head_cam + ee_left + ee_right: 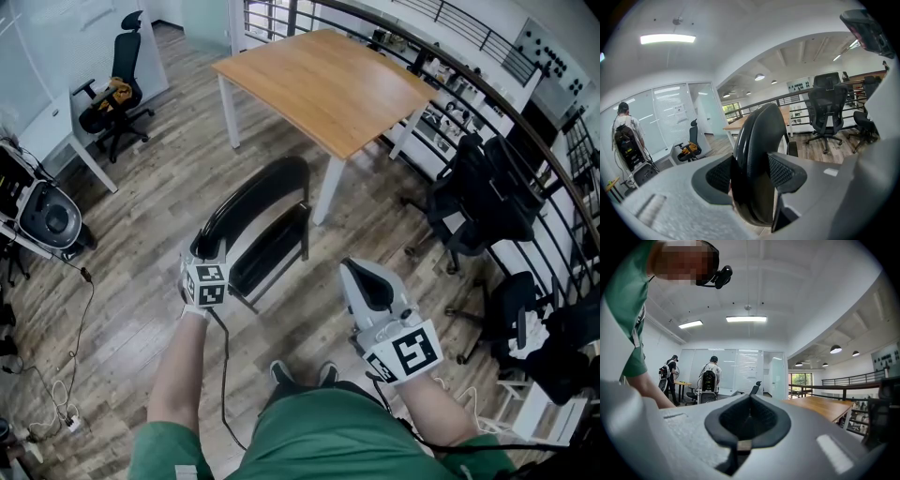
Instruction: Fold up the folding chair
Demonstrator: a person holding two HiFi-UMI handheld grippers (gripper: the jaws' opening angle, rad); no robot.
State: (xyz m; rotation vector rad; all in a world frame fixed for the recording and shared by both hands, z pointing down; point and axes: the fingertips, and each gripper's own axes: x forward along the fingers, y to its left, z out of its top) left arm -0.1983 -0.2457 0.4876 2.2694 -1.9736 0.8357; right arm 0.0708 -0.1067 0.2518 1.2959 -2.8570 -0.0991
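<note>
No readable text, brand or number, only black-and-white square patterns on left cube (206,284) and right cube (405,352), far sheets (679,111) illegible

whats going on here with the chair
A person by a wooden table is working on a black folding chair with two handheld grippers. The left gripper is clamped on the top edge of the backrest. The right gripper is shut, empty and held off to the side.

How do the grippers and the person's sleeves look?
The left gripper and right gripper are light grey with dark pads; each bears a white cube with black square markers. A black cable trails from the left. Sleeves are short, green.
</note>
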